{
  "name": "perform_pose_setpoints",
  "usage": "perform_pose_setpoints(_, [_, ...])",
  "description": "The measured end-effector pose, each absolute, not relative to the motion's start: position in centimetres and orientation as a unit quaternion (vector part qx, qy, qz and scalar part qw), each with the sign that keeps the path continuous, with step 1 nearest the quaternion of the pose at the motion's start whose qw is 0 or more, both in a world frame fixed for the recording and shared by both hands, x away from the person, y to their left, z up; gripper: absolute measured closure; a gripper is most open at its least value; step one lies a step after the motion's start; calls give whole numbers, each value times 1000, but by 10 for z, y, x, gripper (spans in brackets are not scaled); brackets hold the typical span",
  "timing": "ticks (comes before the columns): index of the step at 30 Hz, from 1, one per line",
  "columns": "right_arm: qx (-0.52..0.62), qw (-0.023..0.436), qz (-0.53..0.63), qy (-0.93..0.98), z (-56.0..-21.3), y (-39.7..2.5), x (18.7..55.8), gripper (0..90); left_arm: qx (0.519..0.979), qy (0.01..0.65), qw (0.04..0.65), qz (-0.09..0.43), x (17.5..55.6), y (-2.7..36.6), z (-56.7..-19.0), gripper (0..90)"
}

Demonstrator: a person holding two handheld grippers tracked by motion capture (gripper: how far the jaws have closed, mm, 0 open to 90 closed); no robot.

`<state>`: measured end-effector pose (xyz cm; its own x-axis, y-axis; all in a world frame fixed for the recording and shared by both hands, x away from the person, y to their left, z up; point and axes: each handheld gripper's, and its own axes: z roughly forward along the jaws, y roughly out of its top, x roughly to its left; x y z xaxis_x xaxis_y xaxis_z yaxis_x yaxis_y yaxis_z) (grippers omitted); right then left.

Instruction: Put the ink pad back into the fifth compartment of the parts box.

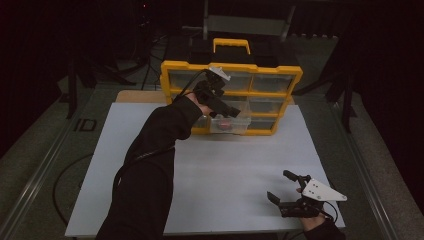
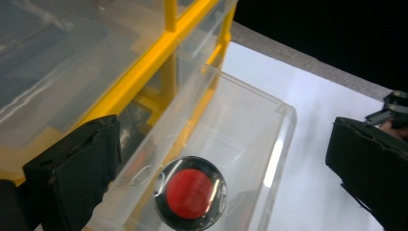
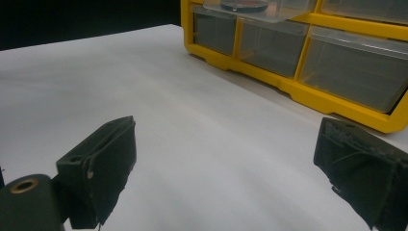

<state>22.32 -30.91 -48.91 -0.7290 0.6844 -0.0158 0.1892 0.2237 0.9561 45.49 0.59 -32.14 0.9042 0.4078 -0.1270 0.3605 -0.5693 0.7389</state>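
Observation:
A yellow organizer point(image 1: 231, 67) with clear drawers stands at the back of the white table point(image 1: 215, 165). One lower drawer point(image 1: 231, 125) is pulled out, and in it lies a round object with a red centre and a shiny rim point(image 2: 191, 193). My left gripper point(image 1: 231, 112) hovers over that drawer; in the left gripper view it point(image 2: 223, 139) is open, its jaws wide on either side of the drawer point(image 2: 240, 130) and touching nothing. My right gripper point(image 1: 280, 186) rests low at the front right, open and empty point(image 3: 226, 154), facing the organizer point(image 3: 288, 53).
The organizer has a yellow carry handle point(image 1: 231, 45) on top and its other drawers are closed. Bare white tabletop point(image 3: 192, 120) lies between the right gripper and the organizer. Dark floor and stands surround the table.

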Motion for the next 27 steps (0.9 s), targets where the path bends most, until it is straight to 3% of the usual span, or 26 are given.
perform_pose_setpoints(27, [288,228,545,753,-489,-308,223,76,877,208,431,39,426,33,-323,0])
